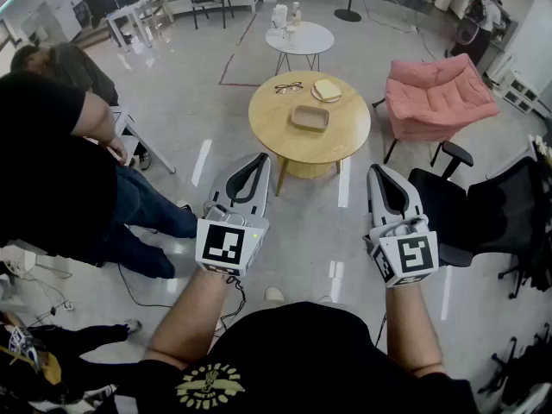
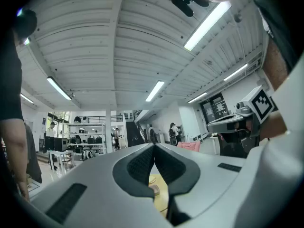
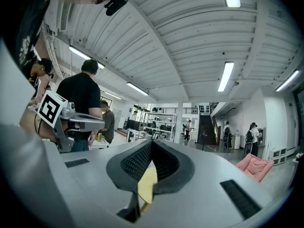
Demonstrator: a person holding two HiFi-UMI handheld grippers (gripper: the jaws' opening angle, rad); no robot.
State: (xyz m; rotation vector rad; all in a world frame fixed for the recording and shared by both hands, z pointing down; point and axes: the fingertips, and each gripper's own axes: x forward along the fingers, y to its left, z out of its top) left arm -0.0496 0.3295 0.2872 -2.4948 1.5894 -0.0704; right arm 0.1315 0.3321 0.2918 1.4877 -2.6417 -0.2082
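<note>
Nothing was seen to have been taken up: the left gripper and the right gripper were both held in the air on the near side of the round wooden table, one towards its near-left edge and the other towards its near-right edge, close to it but touching nothing. In the left gripper view the jaws were shut, tip against tip, with nothing clamped between them. Only a strip of the yellow tabletop was seen through the gap lower down. The same was shown in the right gripper view: the jaws were pressed together at the tips and held nothing. A shallow wooden tray lay near the middle of the table. A pair of glasses and a small plate lay towards its far edge, well apart from both grippers, and each appeared untouched. As far as could be judged, the work was at its very start, with every thing on the table yet to be reached and grasped. A pink chair was set to the right of the table and a black chair near its right front. A small white table stood beyond it, and a person stood well to its left.
</note>
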